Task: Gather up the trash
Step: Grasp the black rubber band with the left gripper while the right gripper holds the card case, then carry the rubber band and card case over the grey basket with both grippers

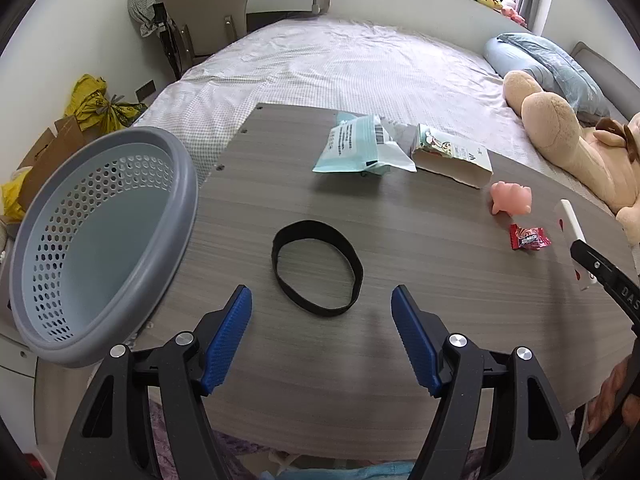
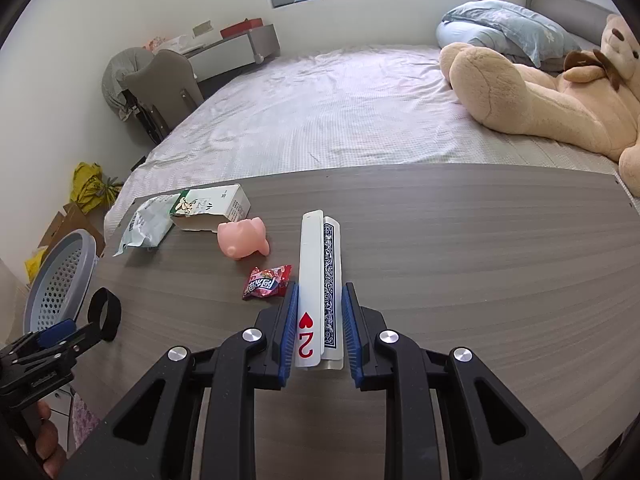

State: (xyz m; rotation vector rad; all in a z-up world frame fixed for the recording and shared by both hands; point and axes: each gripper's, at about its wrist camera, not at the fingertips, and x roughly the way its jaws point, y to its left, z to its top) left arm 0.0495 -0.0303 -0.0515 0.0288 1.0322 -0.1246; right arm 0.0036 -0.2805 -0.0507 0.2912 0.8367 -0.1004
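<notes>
My right gripper [image 2: 320, 300] is shut on playing cards [image 2: 320, 280], a two of hearts and a blue-backed one, held over the grey wooden table [image 2: 480, 260]; they also show in the left wrist view [image 1: 572, 232]. My left gripper [image 1: 320, 300] is open and empty just short of a black elastic band [image 1: 316, 266]. A red candy wrapper [image 1: 528, 237] [image 2: 267, 282], a teal mailer bag [image 1: 354, 146] [image 2: 146, 224] and a small carton [image 1: 454, 156] [image 2: 212, 206] lie on the table. A grey perforated basket [image 1: 100, 240] [image 2: 60, 280] is at the table's left edge.
A pink pig toy [image 1: 512, 197] [image 2: 242, 238] sits between the carton and the wrapper. Behind the table is a bed [image 1: 340, 64] with a big teddy bear [image 2: 540, 92] and a blue pillow [image 2: 500, 24]. A chair [image 1: 204, 8] and yellow bags [image 1: 96, 100] are on the left.
</notes>
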